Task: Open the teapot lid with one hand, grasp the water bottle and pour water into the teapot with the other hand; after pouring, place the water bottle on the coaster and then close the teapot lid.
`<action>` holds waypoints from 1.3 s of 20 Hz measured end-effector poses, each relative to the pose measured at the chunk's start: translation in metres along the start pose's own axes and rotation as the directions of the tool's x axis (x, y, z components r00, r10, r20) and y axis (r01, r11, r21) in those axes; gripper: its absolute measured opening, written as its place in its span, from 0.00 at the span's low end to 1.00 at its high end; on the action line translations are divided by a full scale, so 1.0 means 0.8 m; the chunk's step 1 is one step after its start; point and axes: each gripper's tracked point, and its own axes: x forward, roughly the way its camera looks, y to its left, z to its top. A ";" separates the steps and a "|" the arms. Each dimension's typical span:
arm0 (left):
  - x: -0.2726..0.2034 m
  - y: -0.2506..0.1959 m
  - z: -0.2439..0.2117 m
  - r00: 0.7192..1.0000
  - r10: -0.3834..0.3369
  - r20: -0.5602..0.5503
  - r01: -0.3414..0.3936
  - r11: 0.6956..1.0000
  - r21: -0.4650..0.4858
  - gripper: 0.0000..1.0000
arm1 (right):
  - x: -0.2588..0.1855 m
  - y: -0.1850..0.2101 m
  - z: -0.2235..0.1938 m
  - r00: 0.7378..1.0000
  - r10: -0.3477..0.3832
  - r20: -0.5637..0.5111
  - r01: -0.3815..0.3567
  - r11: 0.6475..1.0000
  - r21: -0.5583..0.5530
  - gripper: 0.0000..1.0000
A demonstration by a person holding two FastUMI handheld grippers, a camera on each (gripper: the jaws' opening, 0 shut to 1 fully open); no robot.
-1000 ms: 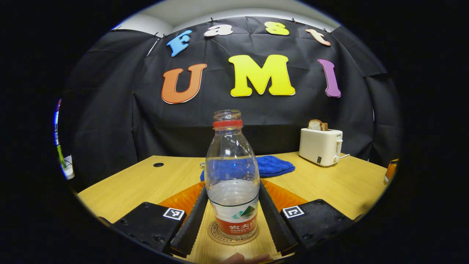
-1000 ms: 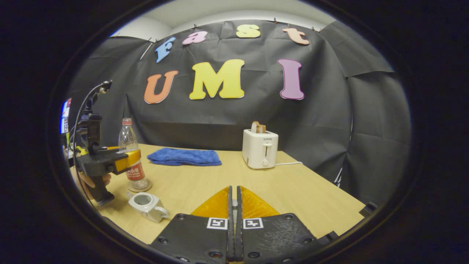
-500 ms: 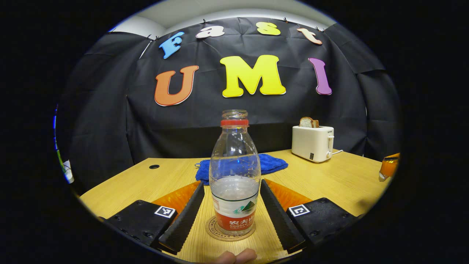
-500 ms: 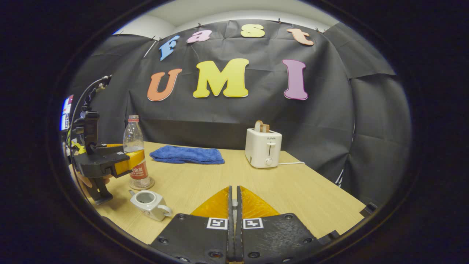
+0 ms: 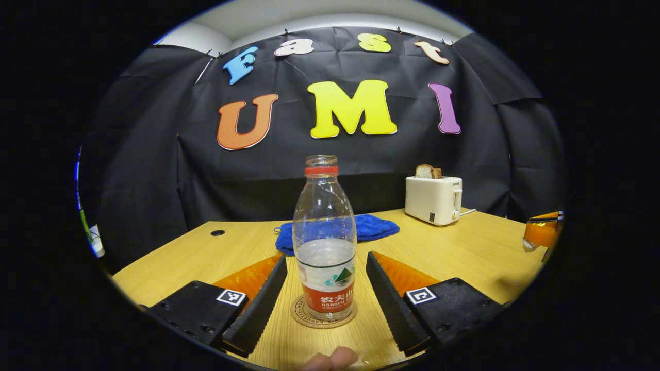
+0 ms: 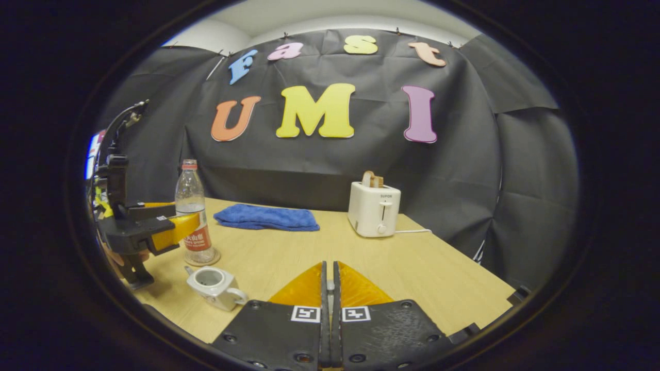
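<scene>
Left gripper view: your left gripper (image 5: 326,288) is spread wide, fingers either side of the water bottle (image 5: 325,242), a gap on each side, not touching. Bottle stands upright on the round coaster (image 5: 323,318), uncapped, partly filled. Right gripper view: your right gripper (image 6: 329,319) is pinched nearly closed on something small and pale between the fingers; you can't tell what it is. Teapot (image 6: 214,286) sits at 9 o'clock from it, lid off, just beside the coaster. Wooden table (image 6: 423,278) carries a blue towel (image 6: 265,217) at 11 o'clock and a white toaster (image 6: 375,207) with bread at 1 o'clock. Black cloth wall behind.
</scene>
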 end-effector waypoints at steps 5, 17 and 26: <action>-0.033 0.010 -0.019 0.998 0.058 -0.025 -0.058 0.998 0.004 0.97 | 0.001 0.022 0.006 0.999 0.045 -0.004 -0.045 0.999 0.017 0.01; -0.131 0.028 0.071 0.995 0.074 0.064 -0.073 0.997 -0.011 0.96 | 0.010 0.129 0.022 0.963 0.270 0.002 -0.269 0.958 0.097 0.01; -0.156 0.065 0.086 0.996 0.084 0.032 -0.081 0.993 -0.081 0.96 | 0.014 0.186 0.003 0.955 0.292 -0.046 -0.288 0.955 0.064 0.01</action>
